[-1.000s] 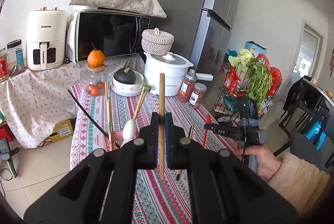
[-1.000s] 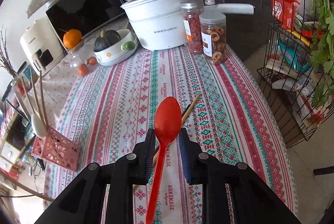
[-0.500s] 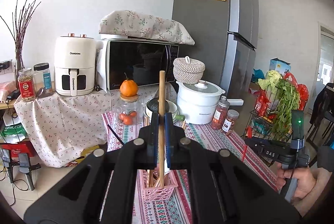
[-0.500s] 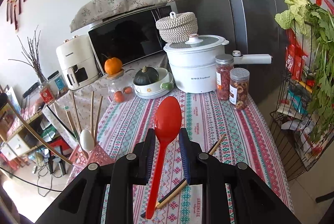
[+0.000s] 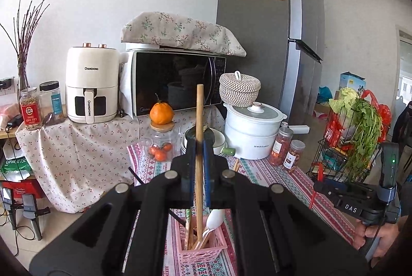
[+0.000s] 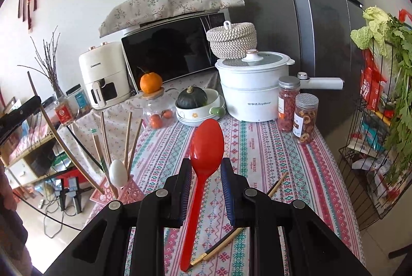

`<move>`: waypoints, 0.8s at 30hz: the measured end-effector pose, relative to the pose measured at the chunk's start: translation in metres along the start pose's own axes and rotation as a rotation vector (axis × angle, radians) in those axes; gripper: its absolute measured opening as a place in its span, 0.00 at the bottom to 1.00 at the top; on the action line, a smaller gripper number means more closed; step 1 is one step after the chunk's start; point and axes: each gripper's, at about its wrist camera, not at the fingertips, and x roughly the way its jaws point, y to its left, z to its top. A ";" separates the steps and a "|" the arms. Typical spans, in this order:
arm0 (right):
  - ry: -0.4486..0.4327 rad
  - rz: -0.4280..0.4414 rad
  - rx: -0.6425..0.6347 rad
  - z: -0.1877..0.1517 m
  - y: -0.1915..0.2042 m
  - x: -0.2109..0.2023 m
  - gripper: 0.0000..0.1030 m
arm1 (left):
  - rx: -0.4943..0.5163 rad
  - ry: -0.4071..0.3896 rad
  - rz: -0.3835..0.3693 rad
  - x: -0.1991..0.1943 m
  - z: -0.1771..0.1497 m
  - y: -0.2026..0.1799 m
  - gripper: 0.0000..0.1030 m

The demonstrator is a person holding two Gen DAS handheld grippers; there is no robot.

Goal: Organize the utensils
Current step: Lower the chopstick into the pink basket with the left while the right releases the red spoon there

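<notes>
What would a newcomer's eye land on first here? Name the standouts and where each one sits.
The red spoon comes first, held upright in the right gripper above the striped tablecloth. Next is the wooden chopstick clamped upright in the left gripper, its lower end down in the pink basket of utensils near the table's front edge. Behind them, a bright orange sits on a glass jar before the microwave.
</notes>
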 end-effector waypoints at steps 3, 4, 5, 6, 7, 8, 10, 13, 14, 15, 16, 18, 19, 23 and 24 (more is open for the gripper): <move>-0.010 0.002 -0.001 0.001 0.001 -0.001 0.22 | 0.003 0.063 0.013 0.013 -0.004 0.000 0.06; -0.014 0.004 -0.001 0.001 0.002 -0.002 0.22 | -0.001 0.091 0.016 0.019 -0.007 0.001 0.06; -0.016 0.006 -0.001 0.001 0.002 -0.003 0.22 | -0.008 0.115 0.021 0.024 -0.010 0.003 0.06; -0.018 0.008 -0.001 0.001 0.003 -0.002 0.22 | -0.016 0.134 0.023 0.029 -0.013 0.005 0.06; -0.022 0.012 0.000 0.001 0.004 -0.003 0.22 | -0.024 0.149 0.019 0.033 -0.016 0.007 0.06; -0.028 0.016 0.000 0.001 0.005 -0.004 0.22 | -0.033 0.161 0.016 0.037 -0.019 0.008 0.07; -0.041 0.027 -0.004 0.002 0.010 -0.006 0.22 | -0.048 0.187 0.006 0.044 -0.022 0.010 0.17; -0.070 0.049 -0.009 0.005 0.019 -0.010 0.22 | -0.078 0.192 -0.002 0.042 -0.023 0.013 0.51; -0.083 0.057 -0.009 0.006 0.022 -0.012 0.22 | -0.084 0.187 -0.003 0.039 -0.022 0.014 0.59; -0.095 0.063 -0.011 0.007 0.027 -0.013 0.22 | -0.086 0.187 -0.004 0.036 -0.021 0.014 0.66; -0.106 0.068 -0.012 0.008 0.031 -0.013 0.22 | -0.087 0.192 -0.006 0.034 -0.021 0.015 0.69; -0.129 0.077 -0.013 0.011 0.041 -0.013 0.22 | -0.092 0.210 -0.002 0.030 -0.023 0.018 0.78; -0.140 0.080 -0.016 0.013 0.047 -0.012 0.22 | -0.094 0.222 0.004 0.028 -0.025 0.020 0.79; -0.188 0.098 -0.027 0.021 0.074 -0.006 0.23 | -0.094 0.285 0.021 0.023 -0.039 0.030 0.81; -0.201 0.101 -0.033 0.022 0.080 -0.004 0.23 | -0.093 0.299 0.024 0.021 -0.043 0.033 0.81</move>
